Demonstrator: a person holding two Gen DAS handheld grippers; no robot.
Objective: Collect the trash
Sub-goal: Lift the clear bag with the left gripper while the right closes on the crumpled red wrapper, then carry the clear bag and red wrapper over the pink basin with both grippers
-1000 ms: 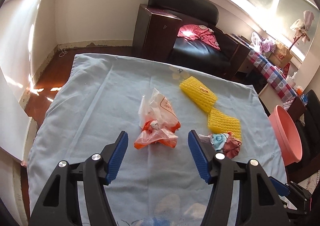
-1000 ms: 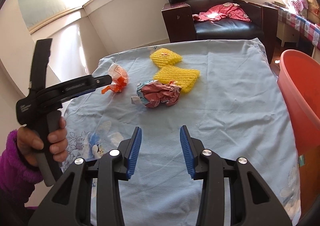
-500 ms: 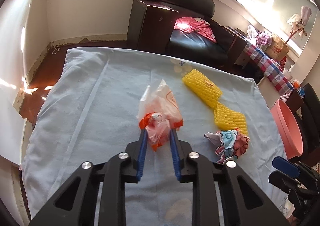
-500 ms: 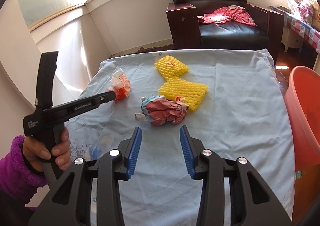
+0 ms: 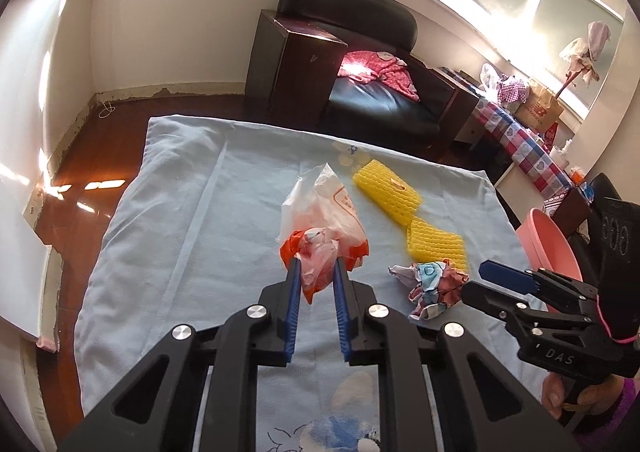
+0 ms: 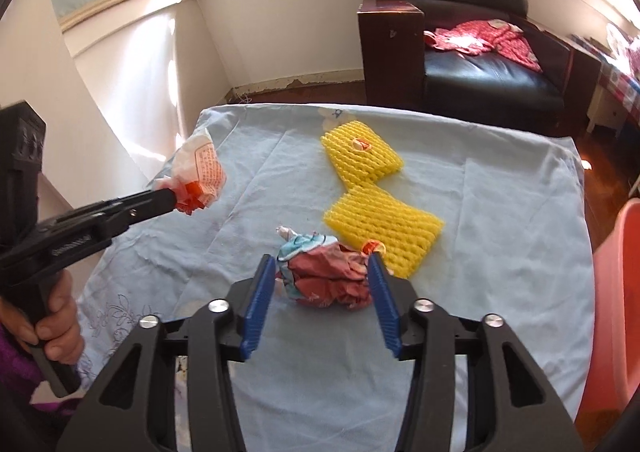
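Inventory, left to right. My left gripper (image 5: 316, 272): jaws just closed, pinching orange-white plastic bag (image 5: 320, 220), lifted off blue cloth (image 5: 180, 212), I think. Crumpled paper wad (image 6: 324, 276): on cloth, between pads of my right gripper (image 6: 322, 280), jaws just widened; contact unclear. Two yellow foam nets (image 6: 376, 196): beyond wad. Pink basin (image 5: 548, 248): right edge.

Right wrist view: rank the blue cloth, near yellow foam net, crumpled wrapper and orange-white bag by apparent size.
1. Blue cloth.
2. Near yellow foam net.
3. Crumpled wrapper.
4. Orange-white bag, though it is farther from the camera, so it may really match the wrapper.
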